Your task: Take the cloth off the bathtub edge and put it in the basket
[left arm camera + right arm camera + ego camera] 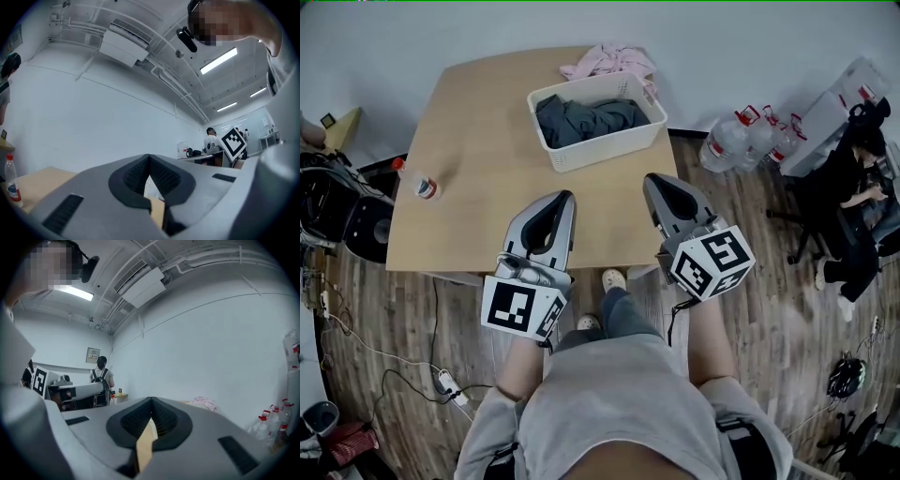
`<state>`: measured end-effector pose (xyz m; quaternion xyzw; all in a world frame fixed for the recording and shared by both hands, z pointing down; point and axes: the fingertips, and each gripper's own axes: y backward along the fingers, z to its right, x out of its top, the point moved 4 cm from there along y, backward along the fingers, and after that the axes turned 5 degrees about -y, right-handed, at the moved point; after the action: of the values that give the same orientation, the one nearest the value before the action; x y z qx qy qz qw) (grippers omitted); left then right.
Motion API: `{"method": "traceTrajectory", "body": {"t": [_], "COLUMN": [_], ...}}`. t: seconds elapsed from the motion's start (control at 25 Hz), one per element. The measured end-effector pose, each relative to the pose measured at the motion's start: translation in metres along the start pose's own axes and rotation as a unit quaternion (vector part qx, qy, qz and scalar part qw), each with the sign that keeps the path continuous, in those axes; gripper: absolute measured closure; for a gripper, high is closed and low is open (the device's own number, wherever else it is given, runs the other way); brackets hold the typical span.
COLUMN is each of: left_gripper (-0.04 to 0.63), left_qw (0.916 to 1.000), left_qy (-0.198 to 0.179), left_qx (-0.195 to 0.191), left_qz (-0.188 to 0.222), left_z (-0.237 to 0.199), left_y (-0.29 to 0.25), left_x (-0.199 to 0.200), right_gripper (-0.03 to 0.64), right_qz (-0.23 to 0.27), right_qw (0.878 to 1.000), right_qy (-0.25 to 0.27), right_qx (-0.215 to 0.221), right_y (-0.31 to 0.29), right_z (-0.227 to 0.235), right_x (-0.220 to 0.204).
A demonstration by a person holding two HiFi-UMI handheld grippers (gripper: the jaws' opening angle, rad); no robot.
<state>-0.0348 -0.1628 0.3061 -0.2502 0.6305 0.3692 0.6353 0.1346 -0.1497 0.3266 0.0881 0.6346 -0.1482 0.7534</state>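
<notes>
A white basket (596,141) stands at the far side of the wooden table (478,122) with a dark grey cloth (586,119) inside it. Behind the basket, at the table's far edge, lies a pink cloth (609,61), which also shows as a pink heap (204,403) in the right gripper view. No bathtub is in view. My left gripper (565,195) and right gripper (654,178) hover side by side over the table's near edge, short of the basket. Both point upward at the wall and ceiling. Both are shut, the left gripper (149,157) and the right gripper (151,400) each with nothing between the jaws.
A small plastic bottle (417,181) stands near the table's left edge. Large water jugs (741,136) sit on the floor at the right, beside a seated person (858,187). Black equipment (337,211) and cables lie at the left.
</notes>
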Motion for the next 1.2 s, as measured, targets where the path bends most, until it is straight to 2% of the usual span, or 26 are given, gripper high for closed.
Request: {"method": "traceTrajectory", "body": {"t": [0.36, 0.6, 1.2], "left_gripper": [0.598, 0.598, 0.598], "left_qw": [0.9999, 0.9999, 0.9999], "left_qy": [-0.007, -0.012, -0.009], "left_qx": [-0.013, -0.007, 0.011], "left_qz": [0.004, 0.006, 0.010], "left_z": [0.019, 0.033, 0.095], "left_y": [0.000, -0.004, 0.006], "left_x": [0.007, 0.014, 0.030], "right_gripper": [0.607, 0.607, 0.607], "right_qz": [0.017, 0.031, 0.028], "right_qw": [1.000, 0.999, 0.999], "right_qy": [0.008, 0.010, 0.032], "right_qx": [0.003, 0.004, 0.013], "right_y": [0.019, 0.034, 0.102], "right_z": [-0.007, -0.006, -0.009], "right_x": [0.006, 0.011, 0.018]}}
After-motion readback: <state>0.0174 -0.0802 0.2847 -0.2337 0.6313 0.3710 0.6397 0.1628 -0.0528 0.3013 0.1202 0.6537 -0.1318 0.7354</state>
